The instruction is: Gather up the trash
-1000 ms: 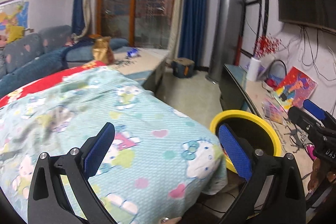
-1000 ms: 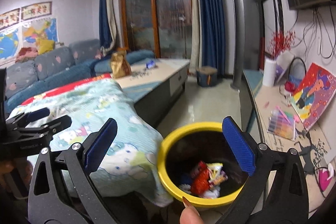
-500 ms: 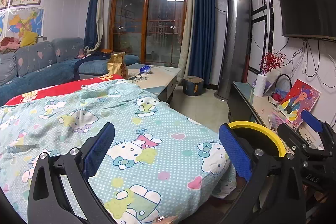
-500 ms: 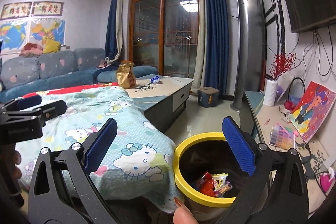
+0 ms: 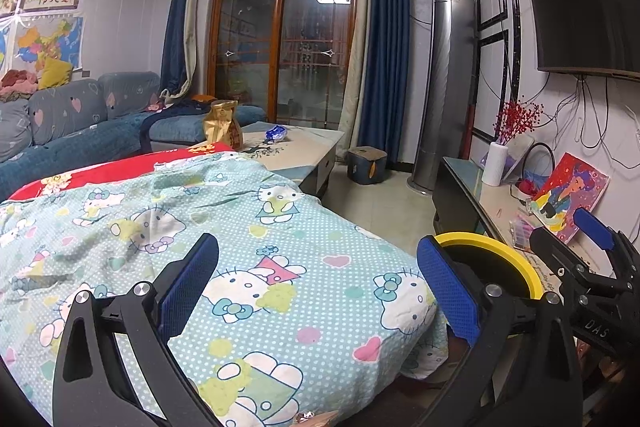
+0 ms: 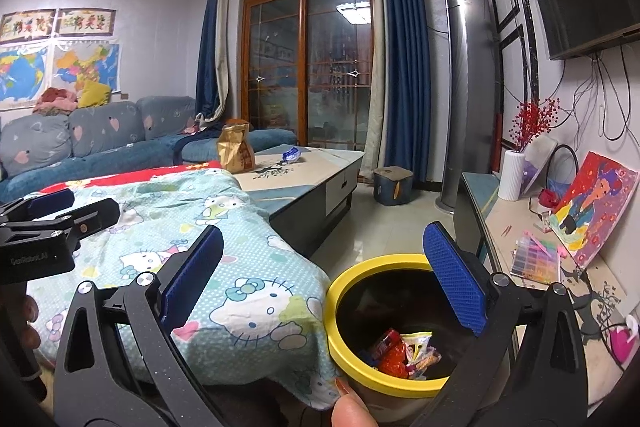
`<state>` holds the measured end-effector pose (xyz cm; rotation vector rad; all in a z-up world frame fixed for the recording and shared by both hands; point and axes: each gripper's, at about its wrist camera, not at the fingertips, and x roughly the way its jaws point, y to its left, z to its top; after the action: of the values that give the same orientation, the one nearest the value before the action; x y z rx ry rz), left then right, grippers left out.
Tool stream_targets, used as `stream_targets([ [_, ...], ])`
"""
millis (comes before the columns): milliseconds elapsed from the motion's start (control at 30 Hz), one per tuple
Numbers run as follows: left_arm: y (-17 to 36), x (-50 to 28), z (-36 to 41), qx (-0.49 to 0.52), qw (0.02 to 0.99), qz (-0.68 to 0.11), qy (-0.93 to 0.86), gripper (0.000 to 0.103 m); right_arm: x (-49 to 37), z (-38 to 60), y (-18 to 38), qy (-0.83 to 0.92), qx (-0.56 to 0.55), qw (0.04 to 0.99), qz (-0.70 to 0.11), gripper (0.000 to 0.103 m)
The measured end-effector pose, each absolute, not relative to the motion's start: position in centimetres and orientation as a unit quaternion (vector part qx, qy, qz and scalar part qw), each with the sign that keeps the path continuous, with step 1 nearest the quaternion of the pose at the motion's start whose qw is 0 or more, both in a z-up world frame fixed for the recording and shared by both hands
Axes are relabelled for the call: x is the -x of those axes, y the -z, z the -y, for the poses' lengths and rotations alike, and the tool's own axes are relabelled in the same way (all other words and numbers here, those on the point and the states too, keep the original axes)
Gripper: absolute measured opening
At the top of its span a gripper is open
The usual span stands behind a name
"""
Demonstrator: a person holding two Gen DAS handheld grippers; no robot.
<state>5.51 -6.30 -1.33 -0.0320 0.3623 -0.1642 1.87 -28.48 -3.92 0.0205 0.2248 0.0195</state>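
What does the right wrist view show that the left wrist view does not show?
Only the right wrist view looks into the yellow-rimmed bin and shows the snack wrappers at its bottom, plus a fingertip. Only the left wrist view shows the right claw from outside, open. Both show the cartoon-cat blanket, the gold bag and the blue wrapper on the coffee table.

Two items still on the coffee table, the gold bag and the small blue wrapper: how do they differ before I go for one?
The gold bag stands upright and tall; the blue wrapper lies low and crumpled. The gold bag sits at the table's near corner beside the blanket; the blue wrapper lies farther along the top. The bag looks far bulkier than the wrapper. Both rest untouched on the coffee table, outside the yellow-rimmed bin.
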Motion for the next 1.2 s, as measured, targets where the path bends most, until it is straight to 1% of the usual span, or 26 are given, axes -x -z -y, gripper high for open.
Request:
stream_targets([
  [1200,1.17,-5.45,6.26,0.017,0.981,-0.179,0.076,0.097,-1.78,28.45,3.90,-0.008,-0.012,0.994,-0.110,0.092],
])
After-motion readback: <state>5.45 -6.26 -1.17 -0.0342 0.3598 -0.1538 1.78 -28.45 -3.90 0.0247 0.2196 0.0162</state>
